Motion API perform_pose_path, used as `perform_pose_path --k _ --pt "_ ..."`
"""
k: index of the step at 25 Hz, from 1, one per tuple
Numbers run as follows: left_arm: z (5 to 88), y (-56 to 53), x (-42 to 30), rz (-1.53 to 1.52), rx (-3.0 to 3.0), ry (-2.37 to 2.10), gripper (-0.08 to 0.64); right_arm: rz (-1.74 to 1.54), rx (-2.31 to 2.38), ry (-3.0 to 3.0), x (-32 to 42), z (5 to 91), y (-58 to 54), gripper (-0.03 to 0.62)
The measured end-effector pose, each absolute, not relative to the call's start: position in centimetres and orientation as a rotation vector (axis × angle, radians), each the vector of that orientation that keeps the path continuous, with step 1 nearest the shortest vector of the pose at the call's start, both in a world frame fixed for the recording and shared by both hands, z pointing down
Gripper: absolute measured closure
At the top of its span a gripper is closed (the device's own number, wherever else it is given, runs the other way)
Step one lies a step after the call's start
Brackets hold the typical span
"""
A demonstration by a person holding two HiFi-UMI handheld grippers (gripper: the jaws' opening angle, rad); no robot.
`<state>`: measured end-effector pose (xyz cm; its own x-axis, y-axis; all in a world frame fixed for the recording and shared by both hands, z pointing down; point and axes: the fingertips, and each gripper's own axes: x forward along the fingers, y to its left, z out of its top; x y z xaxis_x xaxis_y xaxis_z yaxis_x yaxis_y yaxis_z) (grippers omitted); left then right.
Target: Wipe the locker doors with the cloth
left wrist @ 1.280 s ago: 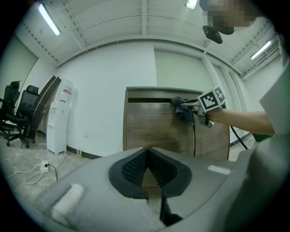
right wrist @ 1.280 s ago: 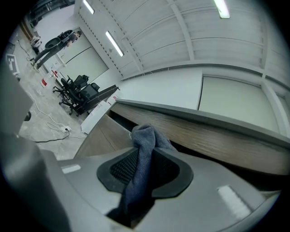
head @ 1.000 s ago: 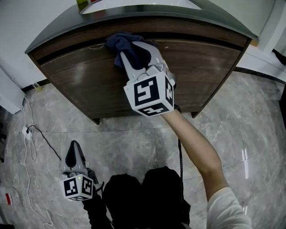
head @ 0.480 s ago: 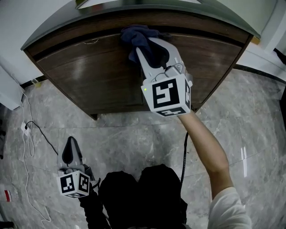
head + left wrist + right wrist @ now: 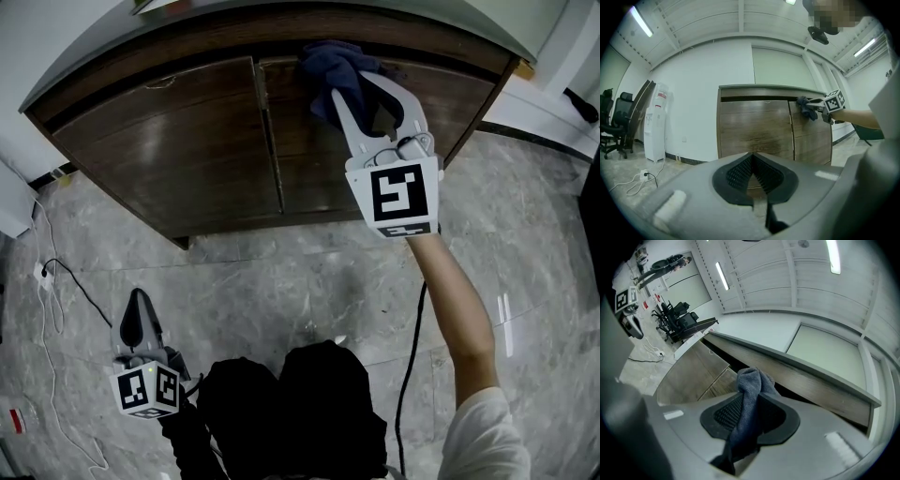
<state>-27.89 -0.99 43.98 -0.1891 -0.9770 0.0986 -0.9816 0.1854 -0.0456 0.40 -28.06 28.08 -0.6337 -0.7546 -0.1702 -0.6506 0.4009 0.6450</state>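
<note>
Head view, right tongs: the right gripper [image 5: 349, 89] is clamped on the dark blue cloth [image 5: 330, 62]. The cloth presses against the top of the right locker door [image 5: 309, 169], just right of the seam between the doors.
Head view, left tongs: the left gripper [image 5: 139, 314] hangs low over the marble floor [image 5: 281, 291], well apart from the doors.
Left gripper view, jaws: the pads meet with nothing between them. Both doors and the cloth show far ahead.
Right gripper view, jaws: closed on the cloth, with a fold bunched past the tips and a tail hanging down behind.
Step in hand: probably a wiping pass along the right door's upper edge.
Next move: likely a sweep lower across that panel, keeping the wad pressed flat to the wood. The left door [image 5: 159, 141] may need its own passes.
</note>
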Motion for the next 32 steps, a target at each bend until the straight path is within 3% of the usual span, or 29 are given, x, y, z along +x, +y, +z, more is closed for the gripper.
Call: perform_pose_path --k 32 --pt "42.8 -9.4 -7.9 0.090 2.508 -1.838 0.558 -1.006 1.422 -2.347 11.8 29.2 -30.9 0.489"
